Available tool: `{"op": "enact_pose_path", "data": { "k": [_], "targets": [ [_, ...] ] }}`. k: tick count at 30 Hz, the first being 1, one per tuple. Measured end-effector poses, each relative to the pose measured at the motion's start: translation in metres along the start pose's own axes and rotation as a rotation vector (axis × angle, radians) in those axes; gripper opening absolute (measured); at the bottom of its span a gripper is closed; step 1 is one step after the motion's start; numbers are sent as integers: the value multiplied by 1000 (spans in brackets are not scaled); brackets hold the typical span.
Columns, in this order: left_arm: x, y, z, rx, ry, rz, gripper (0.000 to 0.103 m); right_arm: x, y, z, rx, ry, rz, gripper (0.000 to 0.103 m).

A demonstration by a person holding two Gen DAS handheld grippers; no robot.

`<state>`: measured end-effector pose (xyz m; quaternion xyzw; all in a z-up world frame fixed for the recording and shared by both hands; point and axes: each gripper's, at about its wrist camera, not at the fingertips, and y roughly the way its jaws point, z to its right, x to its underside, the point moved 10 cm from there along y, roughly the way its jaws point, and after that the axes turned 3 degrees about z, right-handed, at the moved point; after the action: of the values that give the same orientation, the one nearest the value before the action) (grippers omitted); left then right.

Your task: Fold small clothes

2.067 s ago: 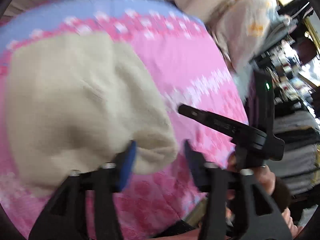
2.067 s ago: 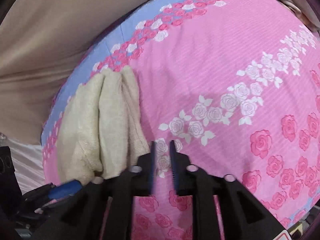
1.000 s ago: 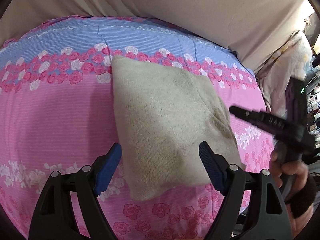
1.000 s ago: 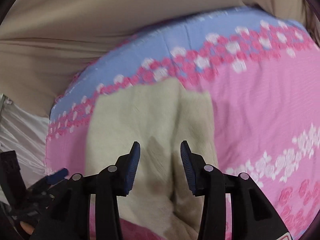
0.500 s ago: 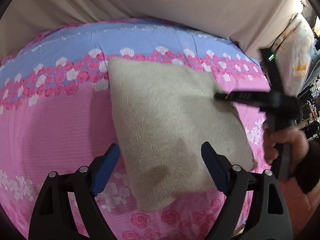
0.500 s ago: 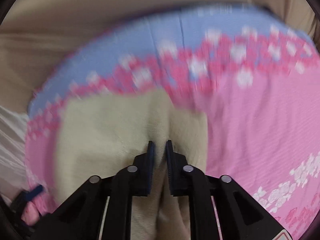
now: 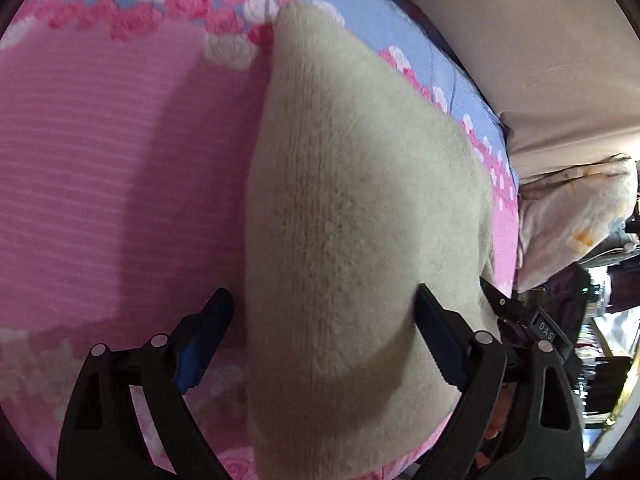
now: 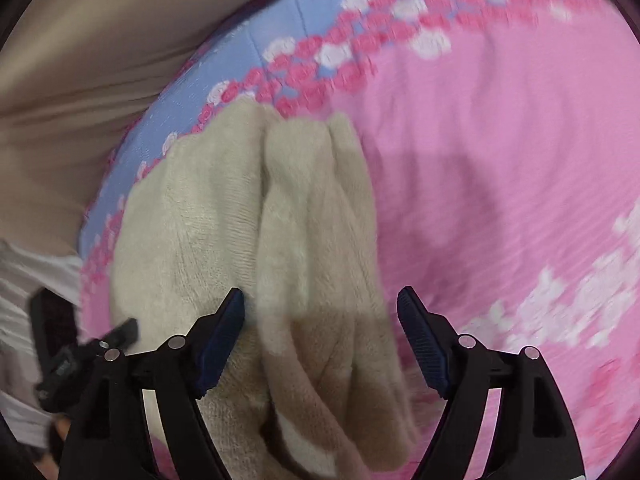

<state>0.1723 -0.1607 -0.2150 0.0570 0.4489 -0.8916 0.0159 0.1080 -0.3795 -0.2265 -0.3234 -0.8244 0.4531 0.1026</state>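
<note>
In the left wrist view, a folded cream fleece garment (image 7: 360,220) is seen lying on the bed (image 7: 100,160), which is covered by a pink rose-print sheet with a blue band at its far edge. The left claw (image 7: 324,336) is spread wide over the garment's near end; one blue pad sits off the cloth over the sheet and the other rests at or on the pile, and nothing is pinched. The fabric is judged soft, light and limp, thick enough to compress under the pads but unlikely to slip. The right claw is glimpsed just beyond the garment's right edge. No container is visible here.

In the right wrist view, the same garment shows stacked folded edges running away from the camera, near the blue band of the sheet. The right claw (image 8: 322,344) is opening, its jaws astride those layered edges with the pads clear of them, so nothing is held. A hold would best be taken on all layers together near an edge or corner, since a single layer is likely to peel away and undo the fold. No container is seen here either.
</note>
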Motion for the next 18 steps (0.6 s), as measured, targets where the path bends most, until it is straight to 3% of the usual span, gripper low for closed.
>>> {"op": "enact_pose_path", "data": {
  "k": [1, 3, 5, 9, 10, 11, 13, 15, 16, 18],
  "targets": [
    [-1, -2, 4, 33, 1, -1, 67, 3, 3, -4, -57, 45, -23, 54],
    [-2, -10, 12, 43, 36, -34, 43, 2, -10, -15, -76, 32, -5, 35],
    [-2, -29, 21, 66, 67, -35, 38, 4, -31, -36, -110, -11, 15, 30],
    [13, -82, 26, 82, 80, -34, 39, 34, -61, -70, -119, -122, 10, 29],
    [22, -93, 19, 67, 81, -38, 41, 46, -59, -73, -101, -149, -1, 36],
    [28, -97, 12, 39, 85, -36, 49, 56, -52, -71, -71, -174, -11, 40],
    [44, -93, -17, -93, 113, -22, 56, 79, -28, -55, 65, -229, -38, 56],
    [59, -83, -44, -228, 107, -46, 57, 97, -13, -41, 113, -219, -75, 56],
    [66, -79, -52, -250, 106, -51, 58, 102, -12, -42, 104, -209, -63, 56],
    [70, -84, -51, -222, 97, -8, 64, 101, -17, -47, 106, -217, -20, 58]
  ]
}}
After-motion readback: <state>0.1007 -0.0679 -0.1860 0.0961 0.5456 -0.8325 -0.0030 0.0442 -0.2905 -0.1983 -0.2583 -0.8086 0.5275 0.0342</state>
